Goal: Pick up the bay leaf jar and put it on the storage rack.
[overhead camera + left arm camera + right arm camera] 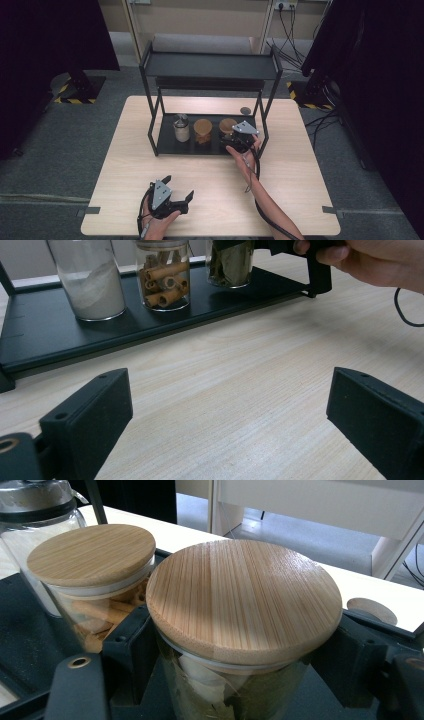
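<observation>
Jaws of the right gripper [240, 680] clamp the glass wall of the bay-leaf jar [235, 690] just under its bamboo lid [245, 597], on the rack's bottom shelf [167, 142]. Beyond it stands the cinnamon jar [92, 580]. The left gripper [230, 425] gapes empty over the table [225, 370].

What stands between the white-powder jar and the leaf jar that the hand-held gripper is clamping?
A glass jar of cinnamon sticks with a bamboo lid, between the white-powder jar and leaf jar, clearest in the left gripper view.
</observation>
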